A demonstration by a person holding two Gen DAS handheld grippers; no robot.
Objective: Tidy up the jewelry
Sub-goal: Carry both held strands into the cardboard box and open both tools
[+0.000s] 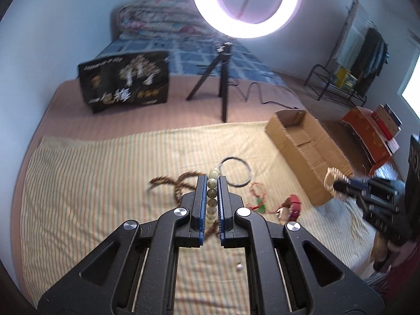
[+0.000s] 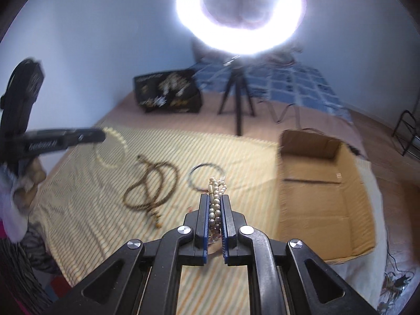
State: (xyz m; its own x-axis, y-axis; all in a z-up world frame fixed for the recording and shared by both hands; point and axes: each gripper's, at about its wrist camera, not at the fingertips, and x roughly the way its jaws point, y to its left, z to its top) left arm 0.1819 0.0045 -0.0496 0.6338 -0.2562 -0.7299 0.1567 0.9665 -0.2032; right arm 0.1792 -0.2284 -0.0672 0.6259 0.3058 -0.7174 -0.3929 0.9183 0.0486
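Note:
My left gripper (image 1: 212,181) is shut on a pale green bead bracelet (image 1: 213,174), held above the striped cloth (image 1: 105,178); it also shows in the right wrist view (image 2: 101,135) with the bead loop (image 2: 115,147) hanging from it. My right gripper (image 2: 215,197) is shut on a pearl bracelet (image 2: 215,187); in the left wrist view it (image 1: 334,186) holds that bracelet (image 1: 333,177) by the cardboard box (image 1: 302,144). A brown bead necklace (image 2: 152,183), a thin dark hoop (image 2: 207,176) and red jewelry (image 1: 291,204) lie on the cloth.
The open cardboard box (image 2: 323,197) stands at the cloth's right edge. A tripod (image 1: 223,84) with a ring light (image 1: 246,5) and a black bag (image 1: 126,81) stand behind the cloth. A small bead (image 1: 239,266) lies near me.

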